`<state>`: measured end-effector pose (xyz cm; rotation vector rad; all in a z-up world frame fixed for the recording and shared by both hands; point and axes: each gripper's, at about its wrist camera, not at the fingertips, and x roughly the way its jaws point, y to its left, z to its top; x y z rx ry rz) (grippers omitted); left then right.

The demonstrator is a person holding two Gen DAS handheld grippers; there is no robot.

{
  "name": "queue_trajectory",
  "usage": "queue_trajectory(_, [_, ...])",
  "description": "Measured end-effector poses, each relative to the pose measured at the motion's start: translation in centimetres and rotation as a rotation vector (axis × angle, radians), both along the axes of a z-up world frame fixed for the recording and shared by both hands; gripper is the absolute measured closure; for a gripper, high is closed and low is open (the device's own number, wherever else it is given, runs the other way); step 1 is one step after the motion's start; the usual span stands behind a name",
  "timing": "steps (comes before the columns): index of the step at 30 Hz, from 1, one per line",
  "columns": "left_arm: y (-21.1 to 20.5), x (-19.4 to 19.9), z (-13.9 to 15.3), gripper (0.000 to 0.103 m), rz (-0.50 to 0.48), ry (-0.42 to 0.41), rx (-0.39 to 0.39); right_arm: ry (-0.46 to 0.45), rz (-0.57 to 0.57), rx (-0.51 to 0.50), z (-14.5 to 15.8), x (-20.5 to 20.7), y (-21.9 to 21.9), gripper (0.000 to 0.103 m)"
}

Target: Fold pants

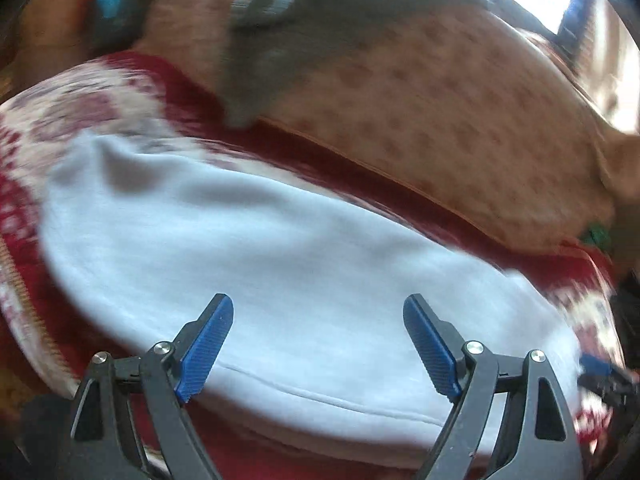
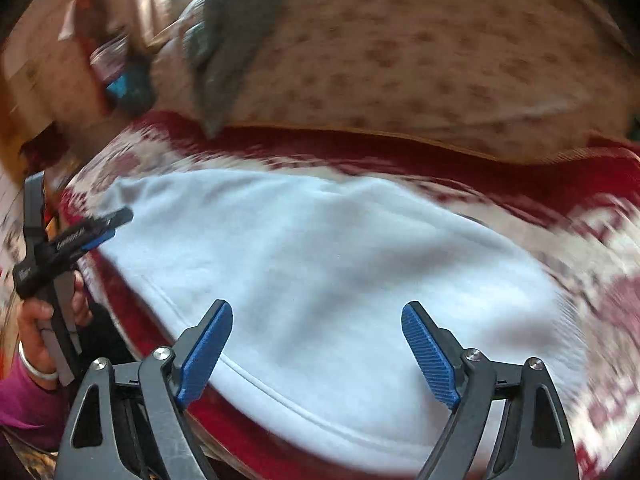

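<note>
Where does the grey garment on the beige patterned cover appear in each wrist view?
Left wrist: the grey garment lies top centre, draped over the beige cover.
Right wrist: the grey garment sits upper left, on the beige cover.
Shared landmark: the white pants below it.

You have almost nothing legible here. In your right wrist view, the left gripper [image 2: 108, 222] carries pale lettering along its black arm and a second short mark lower on its body, but both are too blurred and small to read. Your left wrist view shows no text, label or number at all.
</note>
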<state>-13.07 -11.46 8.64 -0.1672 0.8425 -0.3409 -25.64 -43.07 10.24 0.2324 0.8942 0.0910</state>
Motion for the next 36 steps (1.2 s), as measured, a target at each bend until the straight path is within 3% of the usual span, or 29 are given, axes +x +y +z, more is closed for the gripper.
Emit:
queue_trajectory(4, [-5.0,-2.4,-0.2,0.014,-0.183,-0.006,0.008,0.000,-0.152,-0.019,0.1,-4.7,-5.4,0.009])
queue_trajectory(9, [-10.1,-4.5,-0.5,0.014,-0.332,-0.030,0.043,0.035,-0.295,0.050,-1.5,-8.8,-9.9,0.008])
queue_trajectory(16, [-14.5,-4.6,-1.1,0.014,-0.414,-0.023,0.082,0.045,-0.394,0.342,-6.1,-8.8,-13.6,0.008])
queue_trajectory(19, [-15.8,-4.0,-1.3,0.014,-0.402,-0.044,0.115,0.023,-0.417,0.451,-7.4,-8.1,-14.3,0.007])
queue_trajectory(21, [-16.3,-3.1,-1.2,0.014,-0.381,-0.053,0.113,0.005,-0.419,0.472,-7.7,-7.6,-14.5,0.012])
queue_trajectory(22, [-16.7,-2.3,-1.2,0.014,-0.367,-0.057,0.110,-0.018,-0.404,0.452,-7.4,-7.4,-14.2,0.021])
queue_trajectory(23, [-17.1,-1.7,-1.1,0.014,-0.360,-0.061,0.109,-0.029,-0.388,0.405,-6.9,-7.2,-13.8,0.038])
queue_trajectory(25, [-17.8,-0.2,-1.0,0.014,-0.343,-0.066,0.111,-0.051,-0.347,0.301,-5.7,-7.2,-13.1,0.051])
queue_trajectory(26, [-18.4,0.7,-1.1,0.013,-0.337,-0.061,0.121,-0.073,-0.342,0.296,-5.1,-7.5,-13.0,0.055])
queue_trajectory(29, [-19.4,2.7,-1.4,0.014,-0.321,-0.030,0.149,-0.126,-0.322,0.285,-3.4,-8.9,-13.1,0.091])
queue_trajectory(32, [-20.4,4.3,-2.6,0.012,-0.334,0.007,0.189,-0.145,-0.275,0.254,-1.9,-10.2,-12.8,0.091])
queue_trajectory(36, [-21.1,5.4,-4.1,0.007,-0.348,0.016,0.208,-0.058,-0.338,0.193,-3.2,-10.0,-13.2,0.084])
